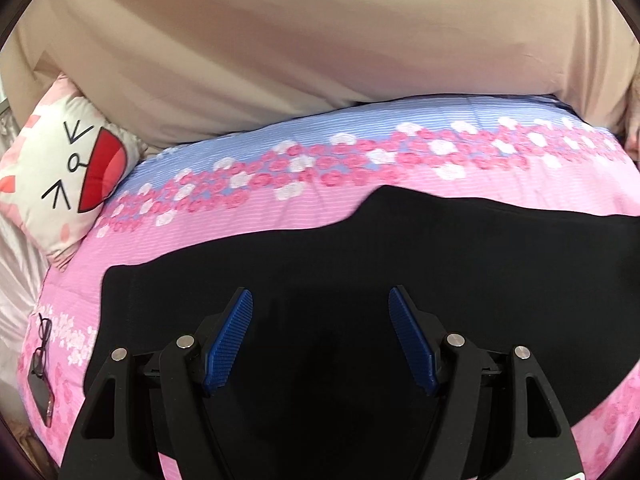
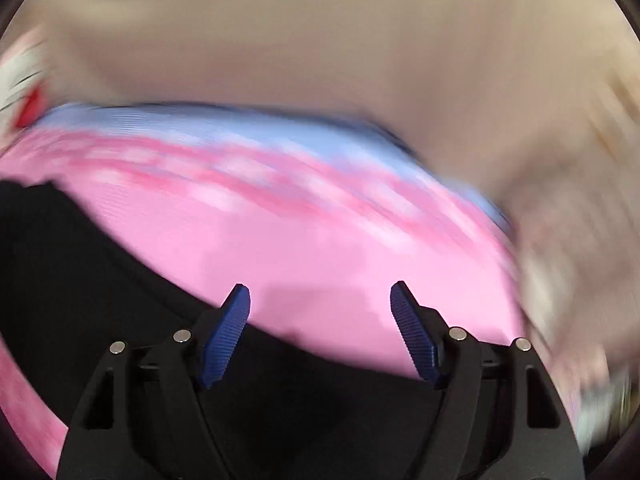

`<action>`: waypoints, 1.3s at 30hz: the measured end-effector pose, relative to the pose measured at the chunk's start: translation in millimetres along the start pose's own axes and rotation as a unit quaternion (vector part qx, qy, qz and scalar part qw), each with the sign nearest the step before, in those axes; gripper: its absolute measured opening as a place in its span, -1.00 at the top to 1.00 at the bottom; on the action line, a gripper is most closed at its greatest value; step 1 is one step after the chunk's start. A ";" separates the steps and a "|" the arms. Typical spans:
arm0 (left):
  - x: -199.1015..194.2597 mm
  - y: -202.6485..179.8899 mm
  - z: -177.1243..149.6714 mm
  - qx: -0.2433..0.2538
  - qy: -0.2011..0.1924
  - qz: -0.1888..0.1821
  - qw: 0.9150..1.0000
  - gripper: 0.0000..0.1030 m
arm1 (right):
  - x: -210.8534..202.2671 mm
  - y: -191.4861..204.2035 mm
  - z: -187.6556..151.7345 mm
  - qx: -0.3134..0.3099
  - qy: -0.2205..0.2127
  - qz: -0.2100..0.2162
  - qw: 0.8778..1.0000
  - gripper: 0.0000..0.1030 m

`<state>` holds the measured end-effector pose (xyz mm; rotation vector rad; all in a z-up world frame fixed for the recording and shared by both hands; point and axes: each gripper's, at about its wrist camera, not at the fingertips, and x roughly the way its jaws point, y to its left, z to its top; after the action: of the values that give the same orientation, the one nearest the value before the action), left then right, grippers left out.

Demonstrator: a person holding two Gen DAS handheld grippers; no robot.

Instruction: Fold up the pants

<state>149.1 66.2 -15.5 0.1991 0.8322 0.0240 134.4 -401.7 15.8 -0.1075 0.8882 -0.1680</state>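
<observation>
Through my left wrist camera, my left tool hangs over the black pants with its blue fingers spread wide apart and nothing between them. The pants lie flat on the bed, spread across the pink flowered bedcover, running from the lower left out toward the right edge of the view. The cover turns to a blue striped band farther back, where it meets a beige wall. A cat-face pillow leans at the far left corner of the bed. Near the left edge of the cover lie a pair of glasses and, just beside them, a dark phone.

Through my right wrist camera everything is smeared by motion. My right tool is also spread wide, its blue fingers holding nothing. The pants fill the lower left and pass under the tool, their edge running diagonally below the fingers; bare pink bedcover shows between the fingertips. I cannot tell whether the fingers touch the cloth.
</observation>
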 end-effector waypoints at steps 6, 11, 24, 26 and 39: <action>-8.1 -54.5 9.7 0.017 0.002 -0.029 0.999 -0.32 | 14.5 -143.8 -86.1 0.167 0.061 0.019 0.984 -0.17; -16.4 -104.1 19.2 0.048 -0.002 -0.045 0.998 -0.34 | 12.7 -134.2 -112.0 0.139 0.063 0.041 0.987 0.80; -24.0 -170.5 36.6 0.078 -0.018 -0.083 0.993 -0.34 | 13.0 -159.4 -56.3 0.079 0.027 -0.007 0.996 0.78; -25.5 -172.9 32.2 0.083 -0.014 -0.090 0.992 -0.34 | 46.1 -162.5 -87.4 0.088 0.070 -0.005 0.994 0.61; -22.5 -181.6 19.9 0.085 0.010 -0.110 0.990 -0.34 | 6.6 -182.4 -115.7 0.191 0.030 0.070 0.979 0.67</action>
<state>138.3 -117.5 -19.6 0.2673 0.8724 -0.2537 29.9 -584.7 -32.0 0.3182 0.9052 -0.2087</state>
